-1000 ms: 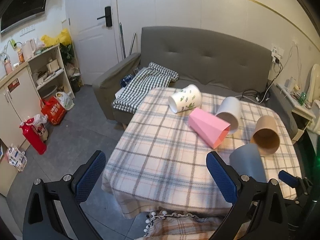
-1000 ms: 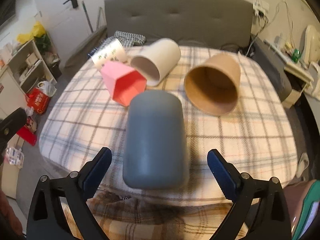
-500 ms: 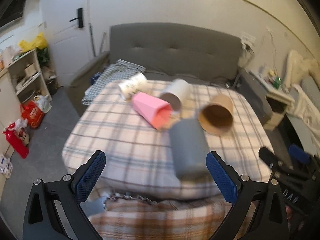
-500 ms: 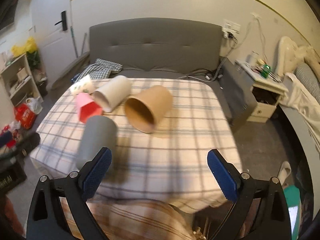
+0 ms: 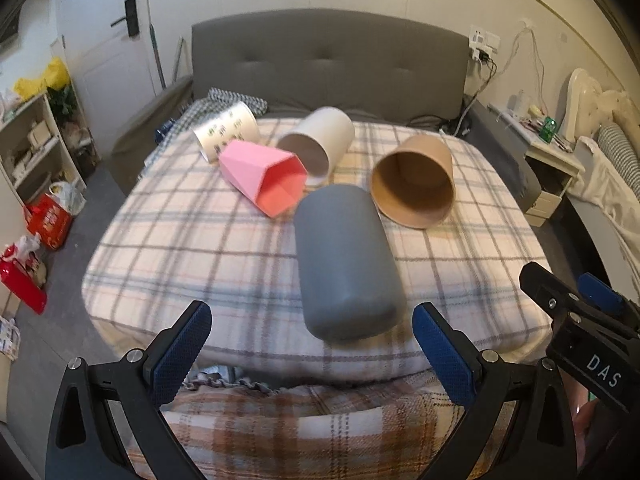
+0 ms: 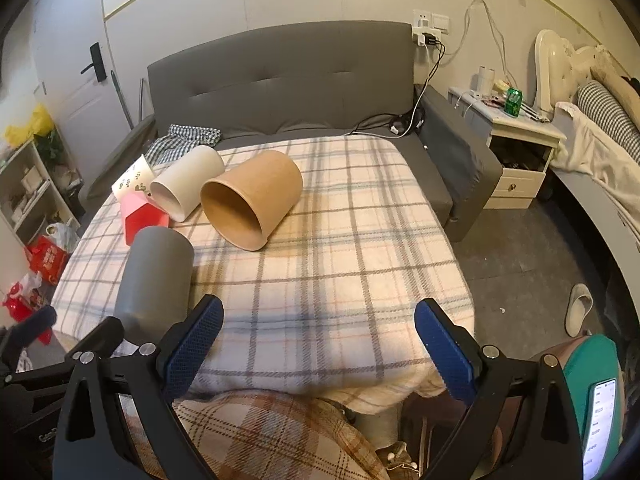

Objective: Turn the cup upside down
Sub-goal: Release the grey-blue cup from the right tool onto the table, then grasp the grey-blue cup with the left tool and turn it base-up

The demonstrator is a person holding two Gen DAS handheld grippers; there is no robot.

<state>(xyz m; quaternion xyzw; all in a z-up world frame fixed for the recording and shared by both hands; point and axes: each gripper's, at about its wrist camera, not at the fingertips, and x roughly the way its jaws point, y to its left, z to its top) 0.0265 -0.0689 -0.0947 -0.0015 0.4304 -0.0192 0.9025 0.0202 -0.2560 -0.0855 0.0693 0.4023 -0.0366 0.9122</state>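
Several cups lie on their sides on a plaid-covered table (image 5: 200,248). A grey cup (image 5: 344,264) lies nearest, closed base toward me; it also shows at the left of the right wrist view (image 6: 156,280). Behind it lie a brown cup (image 5: 414,180) (image 6: 252,196), a pink angular cup (image 5: 268,180) (image 6: 142,218), a white cup (image 5: 320,142) (image 6: 186,186) and a patterned cup (image 5: 226,132) (image 6: 134,178). My left gripper (image 5: 312,344) is open, its fingers either side of the grey cup's near end, short of it. My right gripper (image 6: 318,344) is open and empty over the table's front edge.
A grey sofa (image 5: 328,64) stands behind the table. Shelves (image 5: 32,148) and red bags (image 5: 48,220) are on the left floor. A bedside cabinet (image 6: 520,148) and a bed (image 6: 600,152) are at the right. My plaid-clad lap (image 6: 260,436) is below the grippers.
My left gripper has swung right and closer, now lined up on the grey cup. My right gripper has drawn away to the right, so the grey cup sits at its left edge.
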